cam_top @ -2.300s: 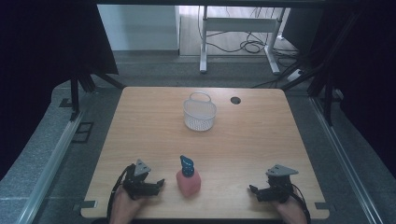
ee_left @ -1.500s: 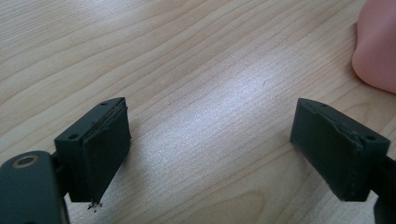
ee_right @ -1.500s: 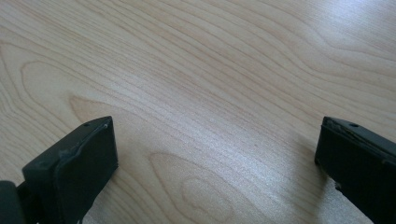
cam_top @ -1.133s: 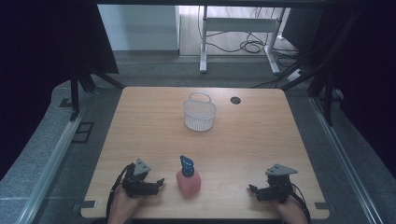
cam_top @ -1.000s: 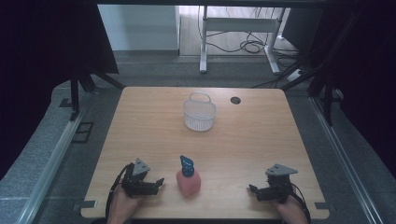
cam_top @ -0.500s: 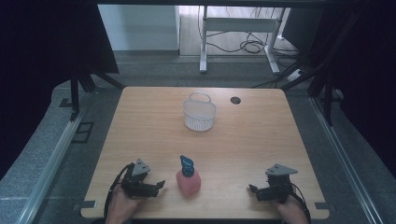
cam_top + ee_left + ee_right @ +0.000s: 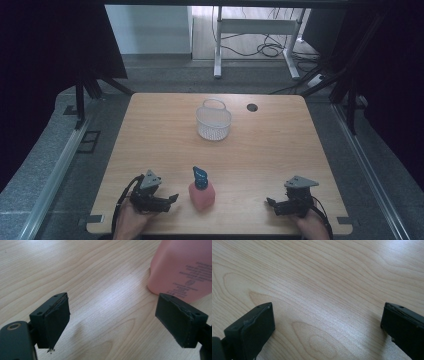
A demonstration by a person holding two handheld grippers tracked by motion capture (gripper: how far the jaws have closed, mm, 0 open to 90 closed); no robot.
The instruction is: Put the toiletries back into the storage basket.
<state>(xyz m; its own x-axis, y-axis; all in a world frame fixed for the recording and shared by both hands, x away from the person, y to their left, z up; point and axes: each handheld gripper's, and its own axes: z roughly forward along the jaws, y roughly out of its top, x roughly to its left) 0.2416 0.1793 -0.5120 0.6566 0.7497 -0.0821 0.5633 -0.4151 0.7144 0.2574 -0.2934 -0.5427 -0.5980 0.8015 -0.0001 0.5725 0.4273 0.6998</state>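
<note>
A pink bottle [image 7: 201, 194] with a blue cap [image 7: 199, 177] stands upright near the table's front edge. My left gripper [image 7: 171, 199] lies low on the table just left of it, open, jaws pointing at the bottle with a small gap between. In the left gripper view the pink bottle [image 7: 183, 267] fills the upper right, close beyond the right jaw; nothing sits between the pads [image 7: 57, 320]. My right gripper [image 7: 270, 203] rests at the front right, open, over bare wood [image 7: 324, 297], well apart from the bottle.
A white mesh basket [image 7: 213, 122] with a handle stands at the table's far middle. A dark round grommet hole [image 7: 252, 107] lies to its right. The wooden table [image 7: 150, 135] has grey floor around it and a desk frame with cables behind.
My left gripper has crept slightly right toward the pink bottle. The right gripper, bottle and basket have stayed put.
</note>
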